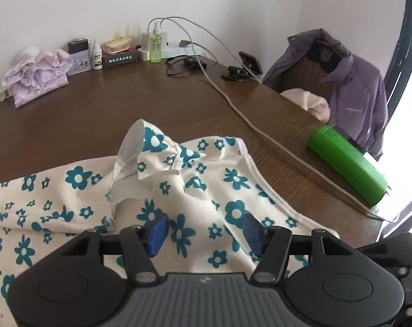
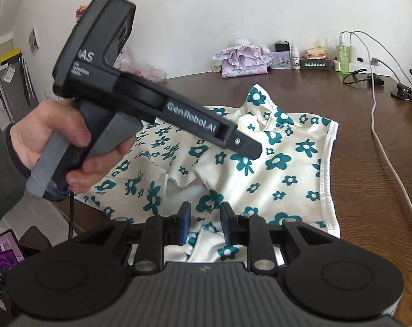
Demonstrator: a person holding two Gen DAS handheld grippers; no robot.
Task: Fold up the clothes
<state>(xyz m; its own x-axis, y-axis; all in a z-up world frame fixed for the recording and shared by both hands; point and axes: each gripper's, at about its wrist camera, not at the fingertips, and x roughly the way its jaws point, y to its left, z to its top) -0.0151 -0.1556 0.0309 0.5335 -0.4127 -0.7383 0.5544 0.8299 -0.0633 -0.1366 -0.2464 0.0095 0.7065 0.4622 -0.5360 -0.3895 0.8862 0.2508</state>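
A white garment with teal flowers (image 1: 219, 179) lies crumpled on the brown wooden table (image 1: 97, 114), one corner folded up and showing its plain inside. My left gripper (image 1: 206, 231) hovers just over the garment's near part, blue pads wide apart and nothing between them. The right wrist view shows the same garment (image 2: 287, 169) spread below. There a hand (image 2: 50, 139) holds the left gripper (image 2: 253, 150) over the cloth's middle. My right gripper (image 2: 206, 223) stands open above the garment's near edge, rumpled cloth visible under the gap.
A grey cable (image 1: 233, 100) crosses the table beside the garment's right hem. A green cylinder (image 1: 347, 163) lies at the right edge. A purple jacket (image 1: 353, 87) hangs on a chair. Pink cloth (image 1: 37, 73), bottles and boxes line the back wall.
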